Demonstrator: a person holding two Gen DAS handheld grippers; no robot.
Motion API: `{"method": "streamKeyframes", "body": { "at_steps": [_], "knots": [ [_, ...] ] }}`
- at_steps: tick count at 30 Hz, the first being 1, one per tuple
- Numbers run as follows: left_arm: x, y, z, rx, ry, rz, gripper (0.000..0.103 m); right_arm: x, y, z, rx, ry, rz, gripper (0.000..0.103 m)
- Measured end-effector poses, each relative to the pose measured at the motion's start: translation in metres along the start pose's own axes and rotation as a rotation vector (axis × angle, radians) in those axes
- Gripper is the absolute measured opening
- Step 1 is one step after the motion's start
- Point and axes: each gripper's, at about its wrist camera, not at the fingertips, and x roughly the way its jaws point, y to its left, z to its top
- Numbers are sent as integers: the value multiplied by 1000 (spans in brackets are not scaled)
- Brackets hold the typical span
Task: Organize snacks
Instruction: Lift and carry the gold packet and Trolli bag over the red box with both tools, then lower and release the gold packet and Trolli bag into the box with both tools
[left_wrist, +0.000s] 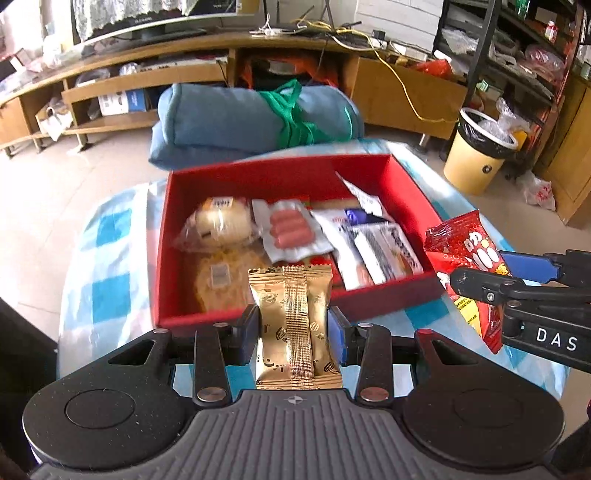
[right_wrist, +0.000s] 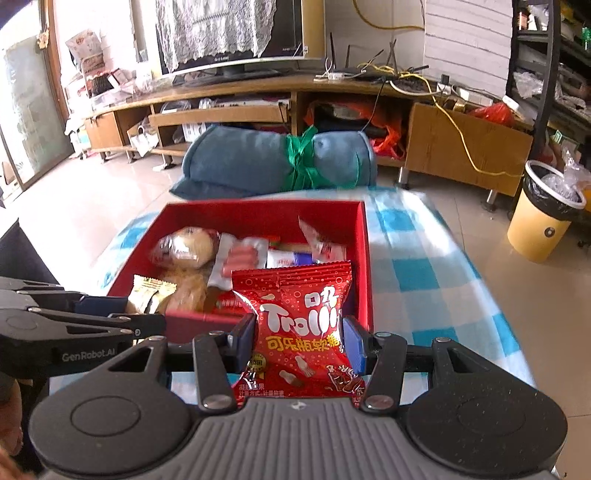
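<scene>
left gripper (left_wrist: 293, 325) clamped on a gold snack packet (left_wrist: 295, 325), blue pads pressing its two long sides; packet stands upright, long axis running away from the camera toward the red box (left_wrist: 413, 192), crimped top edge over the box's near wall, bottom edge cut off by the gripper body

right gripper (right_wrist: 299, 338) clamped on a red trolli gummy bag (right_wrist: 301, 325), also held upright, long axis along the fingers, print facing the camera; lower corners tucked behind the gripper body, so the bag's full length does not show. in the left wrist view the same bag (left_wrist: 463, 254) shows side-on, beyond the box's right wall, partly covered by the finger

both packets held in the air just short of the box's near wall, not inside it

red box sits on a blue-and-white checked cloth (right_wrist: 417, 266), open top, already holding a wrapped bun (left_wrist: 221, 221), a sausage pack (left_wrist: 290, 229) and white sachets (left_wrist: 373, 243) along the far and right side; contents blurred, labels unreadable. lower-left item in the box is a yellowish wrapped thing, cannot tell what

rolled blue bundle (left_wrist: 236, 122) tied with green strap lies past the box's far wall
</scene>
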Motion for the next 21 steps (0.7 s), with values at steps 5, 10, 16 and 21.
{"method": "streamKeyframes", "body": {
  "at_steps": [5, 10, 16, 21],
  "knots": [
    [2, -1, 16, -4, -25, 7, 48, 6, -2, 16, -2, -28, -2, 45],
    [4, -2, 33, -11, -57, 17, 48, 11, -5, 30, 12, -54, -6, 45],
    [11, -4, 49, -9, -74, 35, 48, 19, -8, 45, 14, -77, -11, 45],
    [22, -5, 62, -7, -75, 56, 48, 30, -12, 57, 17, -80, -20, 45]
  ]
}}
